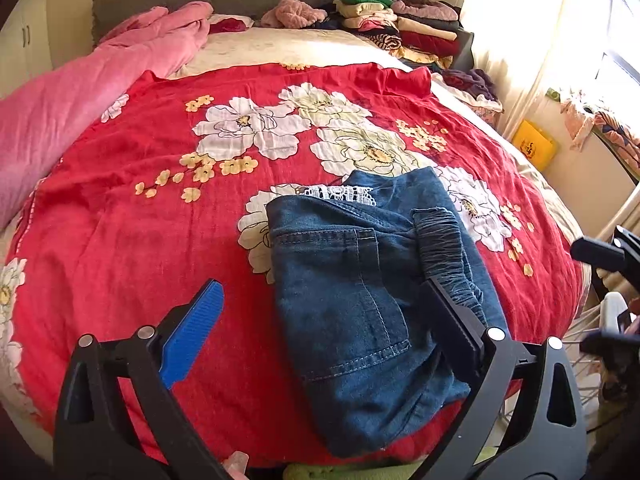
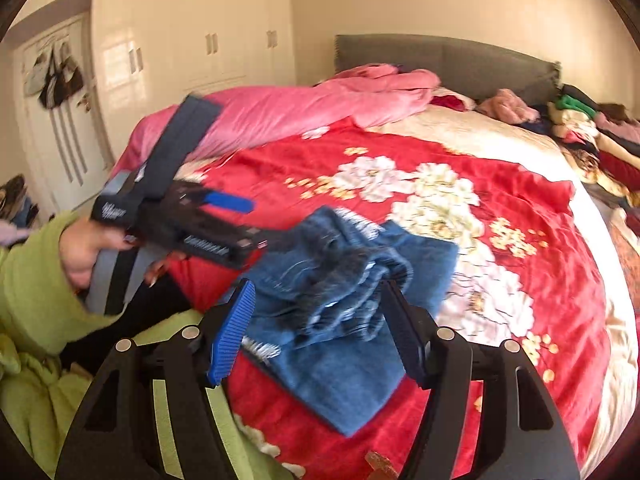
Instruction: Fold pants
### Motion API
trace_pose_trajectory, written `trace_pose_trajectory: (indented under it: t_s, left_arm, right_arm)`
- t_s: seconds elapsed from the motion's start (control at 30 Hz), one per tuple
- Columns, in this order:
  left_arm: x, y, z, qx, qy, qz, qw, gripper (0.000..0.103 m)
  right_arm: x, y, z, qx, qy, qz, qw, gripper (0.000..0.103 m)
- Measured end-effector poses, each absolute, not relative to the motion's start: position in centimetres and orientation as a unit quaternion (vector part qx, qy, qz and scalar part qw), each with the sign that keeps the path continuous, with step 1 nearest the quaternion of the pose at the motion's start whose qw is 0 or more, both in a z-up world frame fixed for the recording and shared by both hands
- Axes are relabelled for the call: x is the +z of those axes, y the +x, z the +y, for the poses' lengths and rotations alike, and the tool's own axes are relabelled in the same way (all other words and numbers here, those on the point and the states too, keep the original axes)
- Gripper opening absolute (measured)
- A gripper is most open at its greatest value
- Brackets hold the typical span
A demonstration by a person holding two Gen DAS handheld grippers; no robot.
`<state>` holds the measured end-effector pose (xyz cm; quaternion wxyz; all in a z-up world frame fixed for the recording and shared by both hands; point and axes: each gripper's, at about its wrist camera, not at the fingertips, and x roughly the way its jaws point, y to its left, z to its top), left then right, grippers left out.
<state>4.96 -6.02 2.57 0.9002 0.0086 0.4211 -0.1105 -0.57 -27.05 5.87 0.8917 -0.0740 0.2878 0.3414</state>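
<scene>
We see the folded denim pants (image 1: 360, 300) lower centre on the red bedspread (image 1: 160, 240), long axis running up-frame, between our left gripper's (image 1: 320, 320) wide-open jaws; right gripper (image 2: 316, 332) open, empty.

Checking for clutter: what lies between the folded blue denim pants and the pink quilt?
Only bare red floral bedspread, seen in the left wrist view.

One folded pair of denim pants (image 1: 360, 300), two grippers, one pink quilt (image 1: 80, 100), one red floral bedspread (image 1: 120, 220)
</scene>
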Motion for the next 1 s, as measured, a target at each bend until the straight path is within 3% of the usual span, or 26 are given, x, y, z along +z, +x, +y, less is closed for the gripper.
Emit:
trace_pose_trajectory:
  t_s: [0.33, 0.4, 0.77, 1.0]
  left_arm:
    - [2.5, 4.4, -5.8, -0.109, 0.007, 0.420, 0.901, 0.092]
    - [2.4, 3.9, -5.6, -0.109, -0.001, 0.420, 0.901, 0.093]
    - [1.3, 2.9, -2.3, -0.076, -0.053, 0.431, 0.897, 0.093]
    - [0.3, 3.5, -1.9, -0.072, -0.066, 0.446, 0.890, 0.093]
  right_arm:
    - [5.6, 0.5, -29.3, 0.287, -0.040, 0.293, 0.911, 0.065]
    - [5.7, 0.5, -29.6, 0.273, -0.039, 0.288, 0.917, 0.095]
    - [5.1, 1.0, -30.3, 0.239, -0.026, 0.298, 0.924, 0.094]
    - [3.3, 3.0, -30.6, 0.208, -0.009, 0.345, 0.915, 0.094]
